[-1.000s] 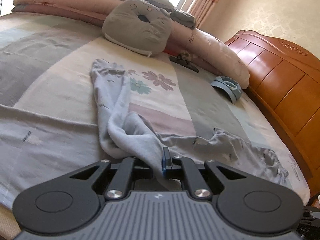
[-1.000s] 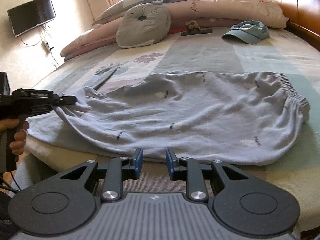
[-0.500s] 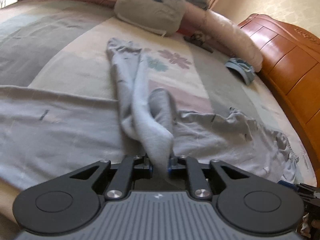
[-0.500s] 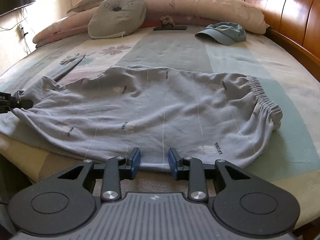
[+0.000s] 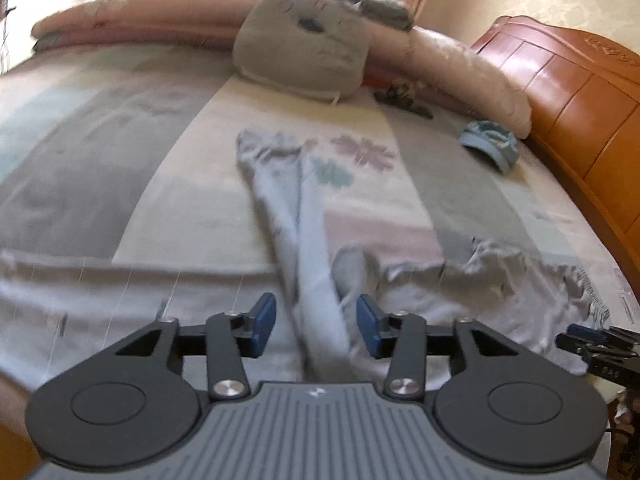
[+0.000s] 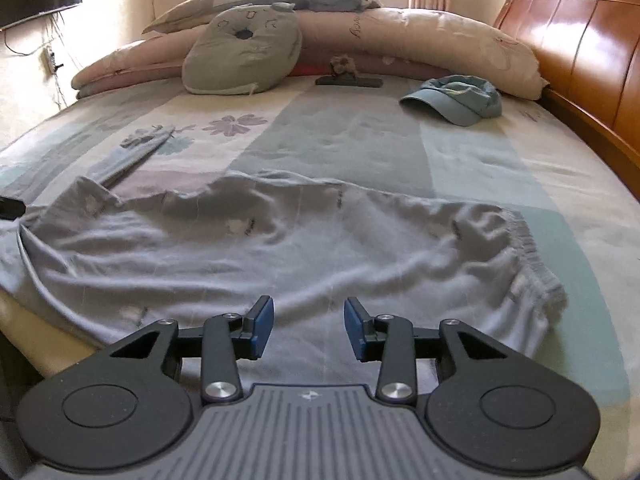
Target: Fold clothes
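Between left gripper (image 5: 316, 326) pads: trousers (image 5: 316, 280).

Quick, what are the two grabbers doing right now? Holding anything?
Left gripper: jaws opening, the grey trouser leg lies loose between them.
Right gripper: jaws opening over the grey trousers, holding nothing.

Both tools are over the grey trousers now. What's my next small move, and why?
Probably back the left tool clear: its jaws are opening, its pads no longer press the bunched leg between them, and the right tool, also opening, grips nothing. The grey trousers lie rumpled, still needing smoothing.
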A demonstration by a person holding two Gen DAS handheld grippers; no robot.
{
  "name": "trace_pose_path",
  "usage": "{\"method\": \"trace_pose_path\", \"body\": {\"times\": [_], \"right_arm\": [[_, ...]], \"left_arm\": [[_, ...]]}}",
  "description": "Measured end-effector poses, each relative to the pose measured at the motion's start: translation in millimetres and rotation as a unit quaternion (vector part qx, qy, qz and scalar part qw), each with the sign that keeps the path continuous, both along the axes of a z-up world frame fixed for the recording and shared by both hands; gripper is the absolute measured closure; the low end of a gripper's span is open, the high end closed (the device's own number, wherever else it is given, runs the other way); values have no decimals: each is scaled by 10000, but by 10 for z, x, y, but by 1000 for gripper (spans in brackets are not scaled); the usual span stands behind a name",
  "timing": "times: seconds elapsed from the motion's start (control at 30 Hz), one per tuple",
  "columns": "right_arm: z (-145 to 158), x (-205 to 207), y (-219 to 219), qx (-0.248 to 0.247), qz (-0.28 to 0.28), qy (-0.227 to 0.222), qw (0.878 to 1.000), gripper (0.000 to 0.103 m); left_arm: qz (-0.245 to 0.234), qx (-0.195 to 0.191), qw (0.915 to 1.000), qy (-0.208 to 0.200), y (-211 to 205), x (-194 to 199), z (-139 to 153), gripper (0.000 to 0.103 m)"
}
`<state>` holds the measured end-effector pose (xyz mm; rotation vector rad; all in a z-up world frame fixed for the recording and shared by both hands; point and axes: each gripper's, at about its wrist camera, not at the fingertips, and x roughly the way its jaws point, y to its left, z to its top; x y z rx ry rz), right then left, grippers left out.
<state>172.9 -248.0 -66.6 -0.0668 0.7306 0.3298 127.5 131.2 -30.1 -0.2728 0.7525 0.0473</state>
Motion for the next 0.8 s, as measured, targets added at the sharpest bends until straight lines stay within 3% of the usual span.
{"method": "trace_pose_path", "body": {"times": [0.07, 0.23, 0.47, 0.63, 0.8], "right_arm": [[23, 79, 68, 30, 109, -31, 9999, 59], [76, 289, 263, -99, 356, -183, 9991, 55], [-12, 611, 337, -215, 452, -76, 9987, 55], [-152, 687, 198, 17, 419, 116, 9991, 54], [-238, 606, 80, 254, 308, 129, 9991, 52]], "left_arm": [[-180, -1, 9998, -103, -78, 117, 37, 56], [-938, -465, 9941, -284, -397, 560, -1, 50], [-1944, -919, 9766, -58, -1000, 1163, -364, 49], [-2387, -1255, 9627, 232, -1190, 1473, -617, 49], [-2633, -1727, 9489, 211, -1265, 1559, -690, 49]]}}
